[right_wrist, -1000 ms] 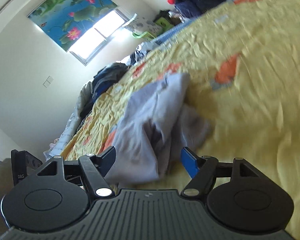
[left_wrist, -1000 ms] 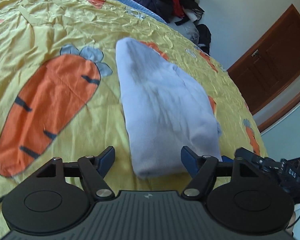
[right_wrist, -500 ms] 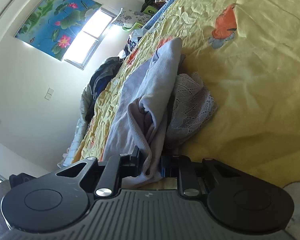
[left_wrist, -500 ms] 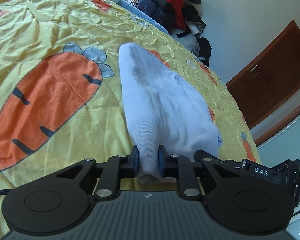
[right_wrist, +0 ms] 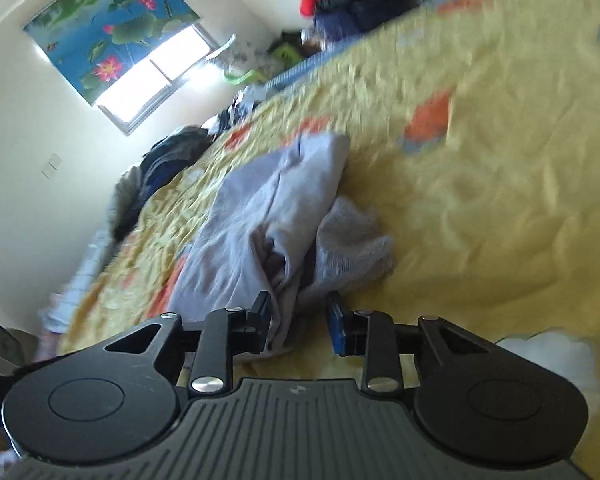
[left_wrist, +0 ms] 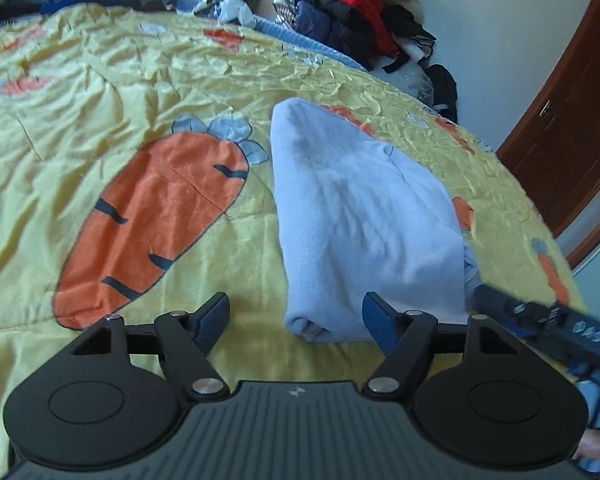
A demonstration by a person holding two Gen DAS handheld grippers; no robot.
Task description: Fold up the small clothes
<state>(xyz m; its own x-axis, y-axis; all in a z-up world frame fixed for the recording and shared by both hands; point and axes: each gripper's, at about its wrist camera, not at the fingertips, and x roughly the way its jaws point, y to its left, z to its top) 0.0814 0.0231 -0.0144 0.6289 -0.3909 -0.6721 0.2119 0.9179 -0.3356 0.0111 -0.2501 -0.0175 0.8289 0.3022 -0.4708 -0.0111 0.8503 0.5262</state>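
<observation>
A folded pale lavender garment (left_wrist: pixel 360 220) lies on the yellow carrot-print bedspread (left_wrist: pixel 140 92). My left gripper (left_wrist: pixel 296 316) is open and empty, its fingers just short of the garment's near edge. In the right wrist view the same garment (right_wrist: pixel 260 216) shows its bunched side, with a lacy grey-white piece (right_wrist: pixel 352 248) next to it. My right gripper (right_wrist: pixel 300 320) is open, its jaws partly apart around a hanging fold of the lavender cloth without pinching it. The right gripper's body also shows in the left wrist view (left_wrist: pixel 560 324).
Piles of dark and red clothes (left_wrist: pixel 352 12) lie at the bed's far edge. A brown wooden door (left_wrist: pixel 572 128) stands at the right. A window with a lotus-print blind (right_wrist: pixel 112 36) is on the wall beyond the bed. The right view is motion-blurred.
Half a second ago both grippers were shut on the lavender garment's edge. Both have opened and let go; the left has drawn back a little, and the garment lies on the bed.
</observation>
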